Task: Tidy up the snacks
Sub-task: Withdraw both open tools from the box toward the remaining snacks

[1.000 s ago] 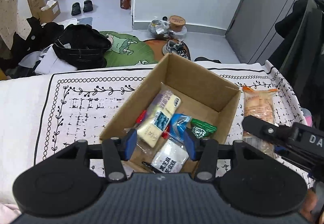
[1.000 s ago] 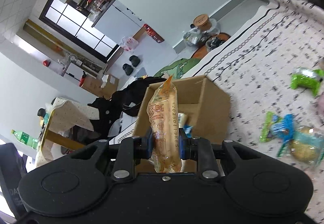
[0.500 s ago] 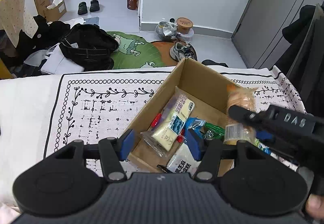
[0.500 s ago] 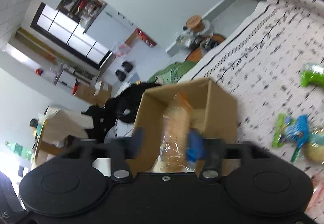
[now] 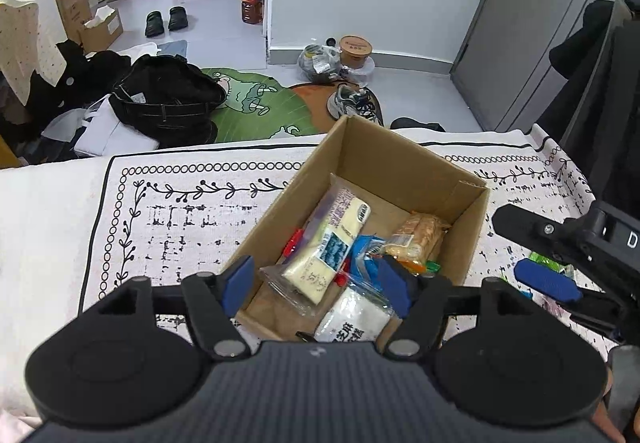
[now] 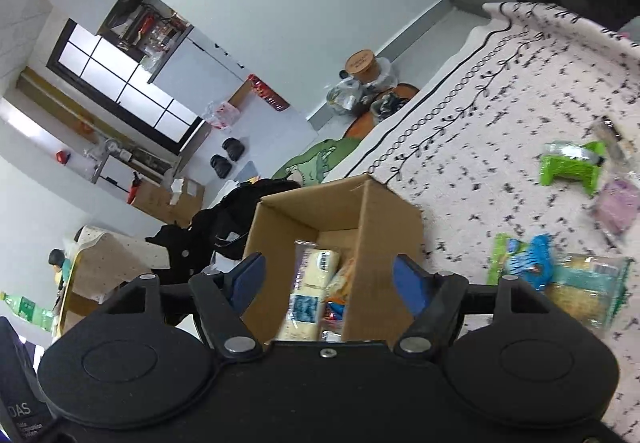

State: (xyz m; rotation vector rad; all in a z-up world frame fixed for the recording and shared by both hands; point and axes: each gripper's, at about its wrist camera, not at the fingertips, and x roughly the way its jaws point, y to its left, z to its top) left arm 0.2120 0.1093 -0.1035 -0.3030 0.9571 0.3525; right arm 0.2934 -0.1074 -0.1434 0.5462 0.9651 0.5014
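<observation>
Gone from my right tool [image 6: 328, 285] is the long orange cracker pack [image 5: 418, 237], which was pinched between its pads a second ago; now it is lying inside the cardboard box [image 5: 404, 167], against the far right corner, on top of the other snacks. Both pads of that tool are standing spread with nothing between them, hanging just over the box's near edge.

My left tool [image 5: 316, 283] is opening too, its jaws widening over the box with nothing gripped (the yellow-and-blue pack [image 5: 332, 243] is only showing through the gap, not touched).

What could go wrong from here? I am thinking the two tools are crowding each other: the right one is sitting just beside the box's right wall, and a careless swing could be knocking the light box across the patterned cloth [image 5: 192, 219]. The box is also filling up, so the next pack might be sliding off the pile.

Still waiting on the cloth to the right: a bright green packet [image 6: 570, 165], a pale purple one [image 6: 616, 205], a blue-and-green wrapper [image 6: 528, 257] and a clear pack of something yellowish [image 6: 588, 289], all close together. Nothing is blocking the way to them except the box wall.
</observation>
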